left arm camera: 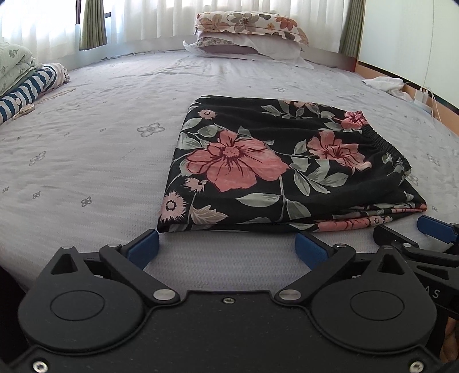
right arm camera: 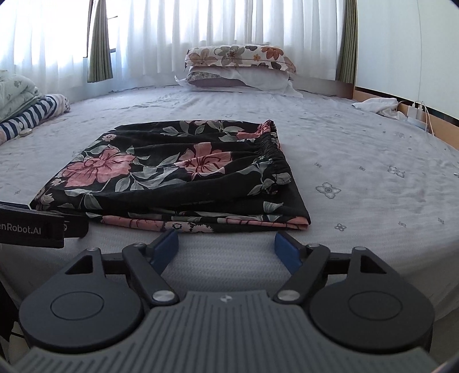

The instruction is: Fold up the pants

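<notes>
Now pants (left arm camera: 275, 166) folded on bed (left arm camera: 100, 149); both grippers' jaws open.

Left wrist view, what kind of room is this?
Most likely a bedroom in a home. The folded floral pants lie on a wide bed with a grey patterned sheet, two stacked pillows sit at its far end, and sheer curtains cover the window behind.

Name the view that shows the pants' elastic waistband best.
The right wrist view: the elastic waistband lies near centre, its gathered length visible. The left wrist view shows the same band off to the right, seen at a steeper slant and more stretched by the lens.
</notes>
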The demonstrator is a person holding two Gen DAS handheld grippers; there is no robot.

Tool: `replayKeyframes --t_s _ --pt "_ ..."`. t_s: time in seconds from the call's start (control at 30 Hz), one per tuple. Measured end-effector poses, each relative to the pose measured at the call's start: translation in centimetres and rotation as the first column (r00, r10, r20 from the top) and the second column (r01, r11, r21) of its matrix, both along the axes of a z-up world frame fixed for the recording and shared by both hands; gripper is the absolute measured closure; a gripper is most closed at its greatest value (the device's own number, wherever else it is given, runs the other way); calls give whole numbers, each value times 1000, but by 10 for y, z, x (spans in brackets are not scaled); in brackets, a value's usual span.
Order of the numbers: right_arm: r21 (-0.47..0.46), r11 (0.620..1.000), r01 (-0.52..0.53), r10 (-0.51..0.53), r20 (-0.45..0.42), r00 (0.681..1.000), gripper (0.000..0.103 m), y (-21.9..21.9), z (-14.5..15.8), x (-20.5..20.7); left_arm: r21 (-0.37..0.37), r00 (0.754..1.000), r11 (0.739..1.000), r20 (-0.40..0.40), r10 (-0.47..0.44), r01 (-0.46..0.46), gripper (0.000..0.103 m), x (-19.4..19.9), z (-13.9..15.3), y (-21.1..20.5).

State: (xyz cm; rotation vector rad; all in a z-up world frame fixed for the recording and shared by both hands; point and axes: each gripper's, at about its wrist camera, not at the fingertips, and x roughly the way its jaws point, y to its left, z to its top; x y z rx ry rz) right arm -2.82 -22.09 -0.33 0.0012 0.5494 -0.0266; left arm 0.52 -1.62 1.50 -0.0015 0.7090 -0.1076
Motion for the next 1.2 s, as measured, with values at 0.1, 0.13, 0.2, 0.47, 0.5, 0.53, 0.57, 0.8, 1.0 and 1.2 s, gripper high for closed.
replayKeyframes --t_s 0.1,0.13,0.2,0.47,0.5,0.53,0.57,0.8,1.0,1.2 --pt "0 1000 -5 5 -9 1000 16 0 -1 1 16 1000 1000 2 0 0 0 0 -1 -2" --pt "-1 1000 -6 6 -10 1000 16 0 -1 2 21 1000 1000 5 0 0 0 -1 -2 -2" --pt "-1 1000 -7 7 -14 1000 15 0 -2 2 26 1000 1000 12 3 -3 0 -1 -4 -3" --pt "-7 1000 -20 20 -18 1000 9 3 -4 4 16 1000 1000 3 23 -23 0 2 -5 -4" --pt "-7 1000 -20 20 -18 1000 9 3 -4 4 17 1000 1000 2 23 -23 0 2 -5 -4" --pt "-8 1000 -21 21 -18 1000 9 3 -5 4 17 1000 1000 3 23 -23 0 2 -5 -4" --pt "-7 1000 -21 21 -18 1000 8 3 -5 5 18 1000 1000 3 23 -24 0 2 -5 -4" --pt "-8 1000 -22 22 -20 1000 7 4 -5 5 13 1000 999 -1 31 -31 0 3 -5 -4" --pt "-8 1000 -22 22 -20 1000 5 4 -5 5 17 999 999 -3 33 -33 0 4 -5 -5" --pt "-8 1000 -29 28 -24 999 4 5 -8 6 10 999 999 -11 34 -34 0 6 -6 -4"
